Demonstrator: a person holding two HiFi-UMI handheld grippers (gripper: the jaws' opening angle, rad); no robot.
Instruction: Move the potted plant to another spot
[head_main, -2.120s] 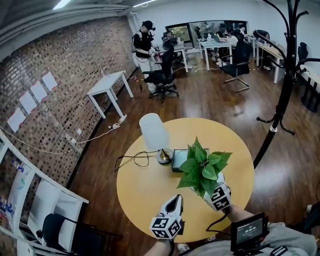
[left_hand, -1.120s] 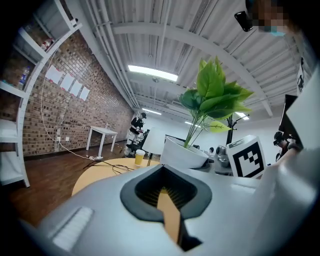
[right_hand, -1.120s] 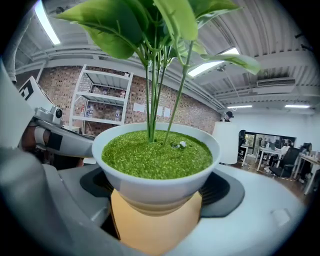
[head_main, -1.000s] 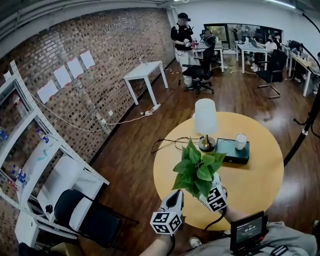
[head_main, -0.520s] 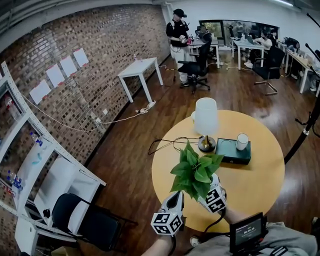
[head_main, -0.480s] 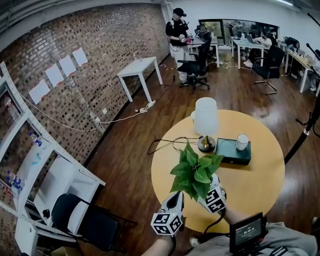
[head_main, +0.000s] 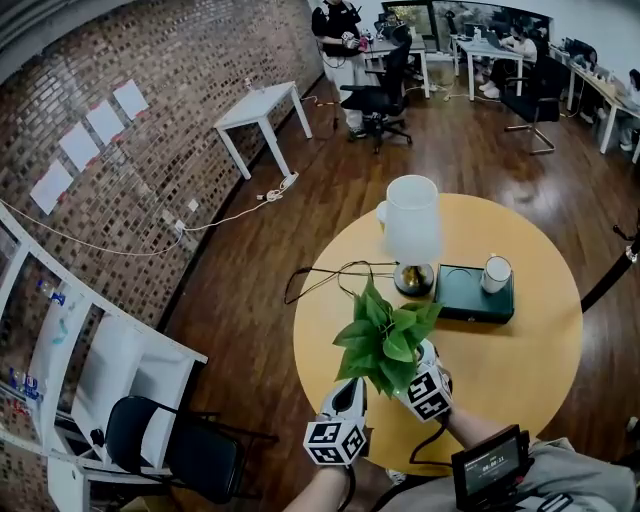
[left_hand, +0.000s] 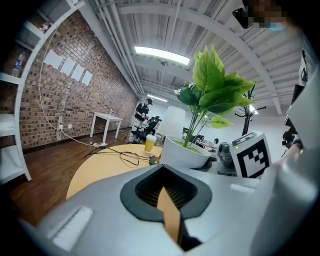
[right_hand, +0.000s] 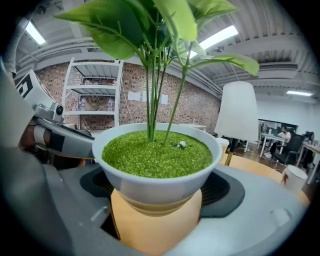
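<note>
The potted plant (head_main: 385, 343), green leaves in a white bowl-shaped pot (right_hand: 157, 172), hangs over the near left part of the round yellow table (head_main: 520, 370). My right gripper (head_main: 412, 368) is shut on the pot, whose base sits between the tan pads (right_hand: 150, 227). My left gripper (head_main: 350, 395) is just left of the plant with nothing in it. In the left gripper view its jaws (left_hand: 167, 200) stand closed together, and the pot (left_hand: 184, 152) and the right gripper's marker cube (left_hand: 255, 156) show to the right.
On the table stand a white-shaded lamp (head_main: 412, 225), a dark green book (head_main: 470, 295) with a white cup (head_main: 496, 273) by it, and a black cable (head_main: 320, 280). A black chair (head_main: 170, 450) and white shelving (head_main: 60, 340) are left; a person (head_main: 335, 20) stands far off.
Both grippers have sunk with the plant still held, and the table now looks closer and larger. The head view has tilted further down.
</note>
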